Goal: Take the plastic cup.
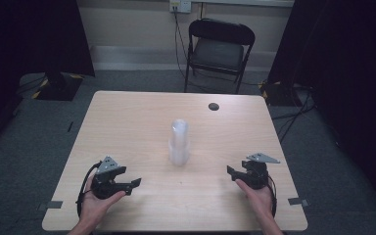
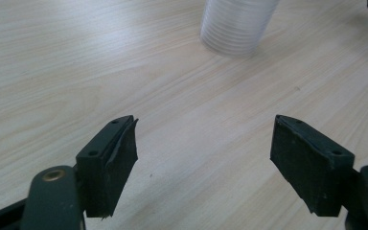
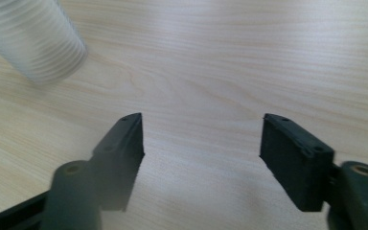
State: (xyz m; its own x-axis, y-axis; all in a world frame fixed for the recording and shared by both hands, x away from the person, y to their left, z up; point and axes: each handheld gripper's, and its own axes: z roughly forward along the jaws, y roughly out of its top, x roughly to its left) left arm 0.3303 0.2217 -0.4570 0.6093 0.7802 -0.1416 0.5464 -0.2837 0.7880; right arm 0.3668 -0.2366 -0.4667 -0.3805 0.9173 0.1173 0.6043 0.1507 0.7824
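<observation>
Now the cups (image 1: pixel 179 142), a tall stack of clear ribbed plastic ones, stand upright near the middle of the table (image 1: pixel 127 122), mouth down as far as the high view tells. From the stack, the left gripper (image 1: pixel 136 183) lies toward seven o'clock and the right gripper (image 1: pixel 230 172) toward four o'clock, both well apart from it and each held in a hand close to the near edge. Both point inward, toward the centre line of the table.

In the left gripper view the left gripper (image 2: pixel 203 143) has its jaws spread wide with bare wood between them; the cups (image 2: pixel 237 24) rise at about one o'clock of that view, well ahead of the tips. In the right gripper view the right gripper (image 3: pixel 201 139) likewise has its jaws apart, nothing between them but tabletop, and the cups (image 3: pixel 33 40) sit at about ten o'clock, blurred, with their ribs showing as fine rings.

Neither gripper touches the stack. A small dark disc (image 1: pixel 214 106) lies on the table at about one o'clock from the cups, near the far edge. Beyond the table, at twelve o'clock, a black folding chair (image 1: pixel 219 51) stands against the wall, with cables hanging from a socket above it.
</observation>
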